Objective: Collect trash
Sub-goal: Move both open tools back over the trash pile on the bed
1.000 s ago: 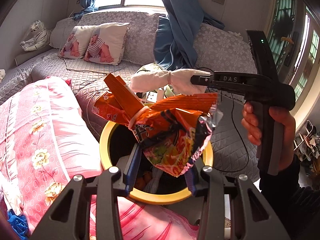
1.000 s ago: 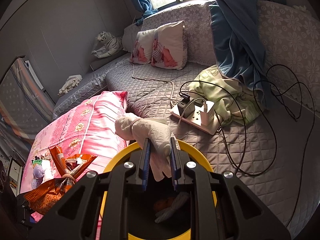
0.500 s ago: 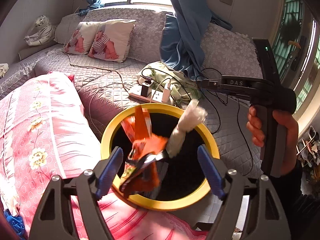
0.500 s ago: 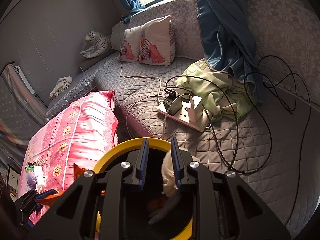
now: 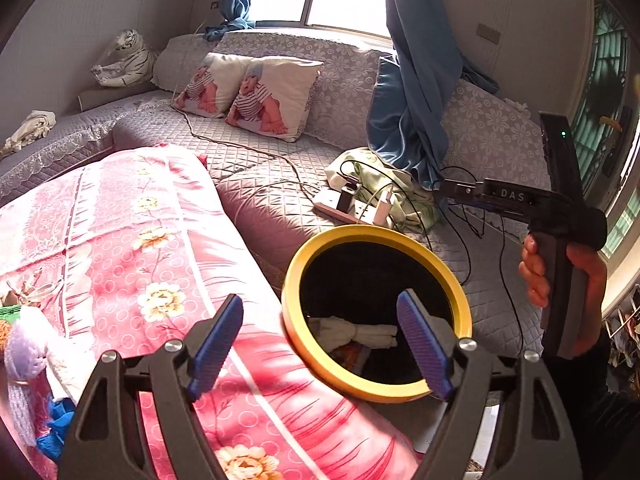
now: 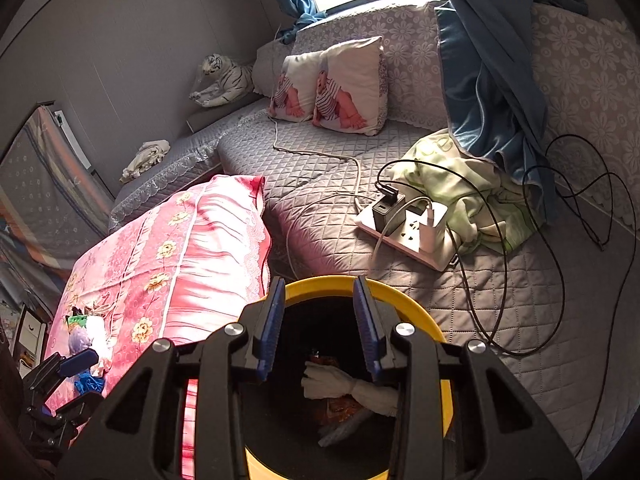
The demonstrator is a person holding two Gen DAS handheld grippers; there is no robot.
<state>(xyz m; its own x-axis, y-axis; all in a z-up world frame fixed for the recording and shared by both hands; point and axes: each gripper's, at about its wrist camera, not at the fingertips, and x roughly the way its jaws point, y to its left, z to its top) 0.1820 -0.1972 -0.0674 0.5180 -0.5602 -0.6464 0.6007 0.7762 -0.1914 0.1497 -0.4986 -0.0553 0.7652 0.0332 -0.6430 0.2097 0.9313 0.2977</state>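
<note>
A grey quilted sofa (image 6: pixel 328 184) fills the room, a pink flowered quilt (image 5: pixel 132 240) lying against its front edge. Beside the quilt stands a yellow-rimmed bin (image 5: pixel 374 392); inside it lies a white rolled rag (image 6: pixel 352 390), its long axis running across the bin, one end toward the quilt side, over orange wrappers (image 6: pixel 340 406). The drop looks done. The left gripper (image 5: pixel 320 344) stands wide apart and empty over the bin's quilt-side rim; the right gripper (image 6: pixel 318 320) is parted a little above the bin mouth, nothing between its pads. More litter (image 5: pixel 24 344) sits at the quilt's near corner, so the next move probably calls for swinging over there and closing on a piece.
</note>
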